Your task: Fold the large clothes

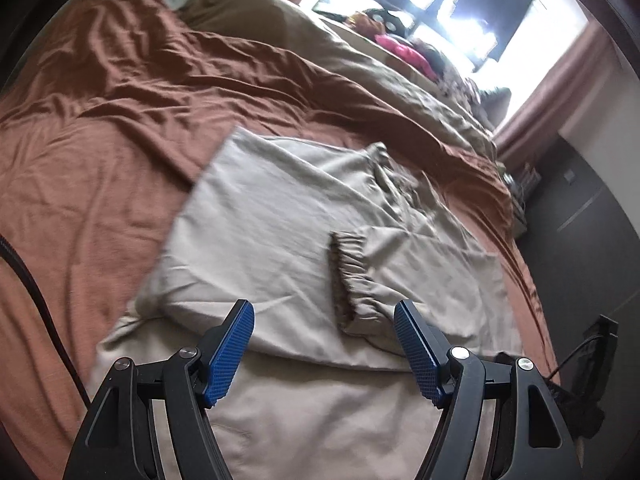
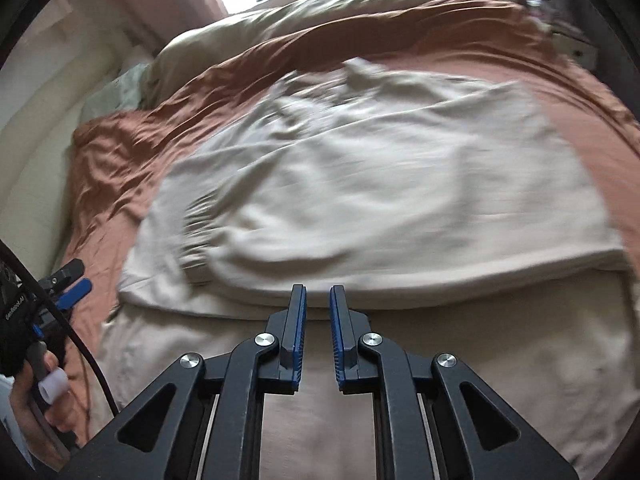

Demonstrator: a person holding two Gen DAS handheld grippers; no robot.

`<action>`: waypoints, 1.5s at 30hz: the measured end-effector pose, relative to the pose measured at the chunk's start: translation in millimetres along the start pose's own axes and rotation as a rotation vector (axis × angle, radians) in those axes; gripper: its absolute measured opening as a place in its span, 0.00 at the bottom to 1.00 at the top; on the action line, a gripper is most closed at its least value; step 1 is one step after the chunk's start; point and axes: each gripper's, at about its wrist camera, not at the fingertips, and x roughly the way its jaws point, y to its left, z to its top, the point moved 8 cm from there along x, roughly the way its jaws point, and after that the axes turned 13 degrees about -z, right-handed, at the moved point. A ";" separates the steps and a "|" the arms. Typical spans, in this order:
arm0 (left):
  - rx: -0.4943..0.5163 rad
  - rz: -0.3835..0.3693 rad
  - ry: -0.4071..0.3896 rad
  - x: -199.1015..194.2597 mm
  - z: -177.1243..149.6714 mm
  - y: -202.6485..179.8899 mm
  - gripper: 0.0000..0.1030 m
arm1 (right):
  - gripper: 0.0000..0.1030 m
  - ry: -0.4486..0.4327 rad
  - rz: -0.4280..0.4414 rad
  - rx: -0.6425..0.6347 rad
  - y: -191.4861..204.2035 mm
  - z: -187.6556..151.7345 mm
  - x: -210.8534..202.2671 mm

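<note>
A large beige garment [image 1: 280, 208] lies on the bed, its upper part folded over onto its lower part. A sleeve with a gathered cuff [image 1: 348, 276] rests on top. My left gripper [image 1: 324, 320] hovers over the fold's near edge, jaws wide open with nothing between them. In the right wrist view the same garment [image 2: 380, 184] is blurred, with the cuff [image 2: 196, 240] at the left. My right gripper [image 2: 318, 296] points at the folded edge with a narrow gap between its blue pads [image 2: 300, 320] and no cloth in it. A hand [image 2: 40, 412] holds the left gripper [image 2: 68, 280] at the far left.
A wrinkled brown sheet [image 1: 100, 120] covers the bed. A bunched beige duvet [image 1: 360, 64] lies along the far side under a bright window [image 1: 460, 8], where colourful items [image 1: 400, 48] are piled. Dark floor [image 1: 580, 220] runs past the bed's right edge. A black cable [image 1: 32, 280] hangs at left.
</note>
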 end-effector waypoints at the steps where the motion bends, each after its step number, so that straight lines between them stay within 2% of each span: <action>1: 0.009 0.004 0.010 5.4 -0.5 -3.6 0.72 | 0.09 -0.006 -0.021 0.015 -15.9 -1.5 -4.6; 5: 0.069 0.010 0.064 31.6 -3.0 -22.4 0.72 | 0.09 -0.016 -0.078 0.094 -73.2 -3.1 -15.9; 8: 0.131 0.043 0.101 53.5 -5.2 -31.7 0.72 | 0.09 -0.015 -0.114 0.137 -106.3 -6.6 -20.0; 15: 0.186 0.108 0.194 101.7 -18.8 -29.3 0.72 | 0.09 0.044 -0.143 0.248 -153.2 -19.3 -6.0; 18: 0.226 0.163 0.232 115.3 -28.9 -23.5 0.72 | 0.09 0.054 -0.161 0.291 -166.6 -19.4 4.1; 19: 0.220 0.171 0.240 117.5 -30.8 -19.5 0.67 | 0.09 0.057 -0.177 0.303 -169.1 -18.0 10.6; 20: 0.201 0.187 0.248 119.8 -32.9 -11.7 0.57 | 0.09 0.058 -0.200 0.311 -174.8 -16.6 13.2; 21: 0.182 0.207 0.253 120.5 -34.3 -3.1 0.54 | 0.09 0.056 -0.224 0.319 -179.1 -16.2 17.0; 24: 0.157 0.202 0.247 118.9 -36.4 6.5 0.53 | 0.09 0.040 -0.234 0.351 -184.8 -11.9 21.8; 27: 0.185 0.227 0.231 110.9 -34.3 3.8 0.44 | 0.09 0.043 -0.236 0.361 -182.9 -11.7 20.0; 28: 0.193 0.215 0.222 104.5 -34.1 -0.7 0.39 | 0.09 0.049 -0.240 0.360 -181.6 -13.7 17.6; 35: 0.239 0.113 0.113 31.5 -44.4 -50.3 0.39 | 0.09 0.087 -0.161 0.358 -186.6 -26.9 -14.9; 38: 0.271 0.110 0.089 6.6 -55.0 -65.5 0.39 | 0.09 0.096 -0.160 0.326 -183.6 -38.0 -34.5; 41: 0.250 0.106 0.083 -19.8 -71.1 -66.9 0.39 | 0.09 0.081 -0.158 0.275 -175.9 -46.5 -57.9; 42: 0.241 0.114 0.080 -27.6 -74.9 -65.6 0.39 | 0.11 0.075 -0.163 0.253 -172.5 -49.1 -64.2; 44: 0.219 0.119 0.079 -47.1 -84.5 -63.2 0.39 | 0.43 0.058 -0.166 0.216 -166.3 -54.0 -78.3; 45: 0.209 0.114 0.078 -55.8 -88.9 -62.7 0.39 | 0.77 0.047 -0.159 0.203 -163.1 -56.2 -85.2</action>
